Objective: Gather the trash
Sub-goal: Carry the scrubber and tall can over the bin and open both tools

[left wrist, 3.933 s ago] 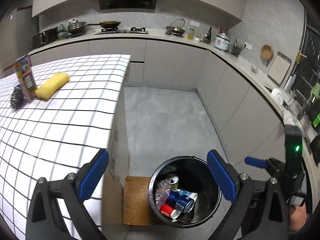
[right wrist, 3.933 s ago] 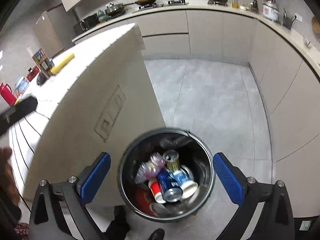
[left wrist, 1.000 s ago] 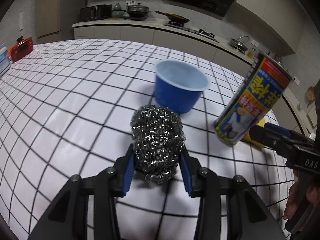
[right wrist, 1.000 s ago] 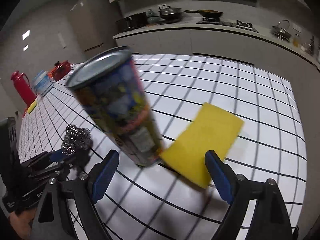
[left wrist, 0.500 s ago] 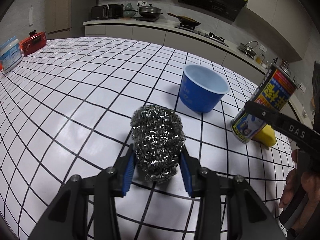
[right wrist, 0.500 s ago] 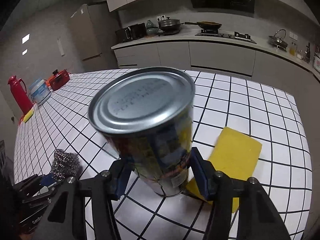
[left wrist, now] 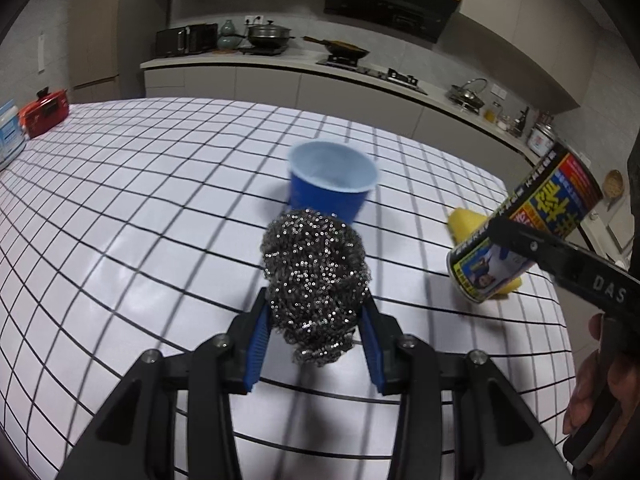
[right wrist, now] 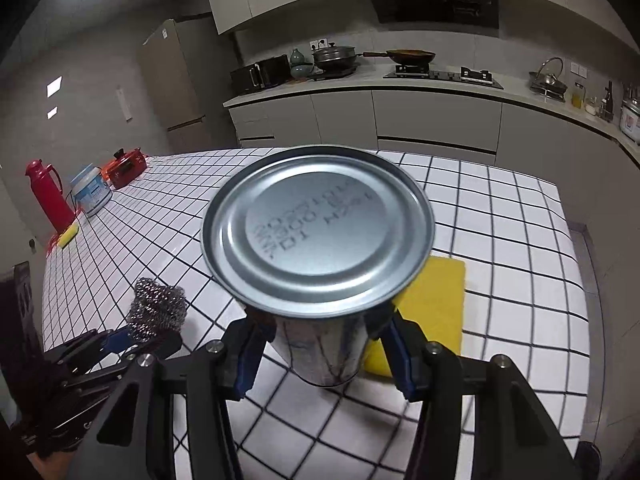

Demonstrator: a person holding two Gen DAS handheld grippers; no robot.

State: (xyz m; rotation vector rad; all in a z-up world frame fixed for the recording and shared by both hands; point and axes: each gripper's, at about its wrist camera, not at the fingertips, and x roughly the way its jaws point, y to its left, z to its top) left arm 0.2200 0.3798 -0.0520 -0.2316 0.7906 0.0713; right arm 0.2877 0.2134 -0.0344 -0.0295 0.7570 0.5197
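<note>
left tool point(left wrist: 316, 344): clamped on the scrubber point(left wrist: 316, 280), lifted just off the counter point(left wrist: 140, 220)
right tool point(right wrist: 320, 356): just squeezed shut on the can point(right wrist: 318, 232), 3 o'clock of the scrubber
tip: probably lift both straight up, keep that can from tipping

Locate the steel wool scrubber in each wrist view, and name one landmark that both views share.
Left wrist: steel wool scrubber at centre, between the left gripper jaws.
Right wrist: scrubber lower left, in the same gripper.
Shared landmark: yellow sponge on the tiled table.
</note>
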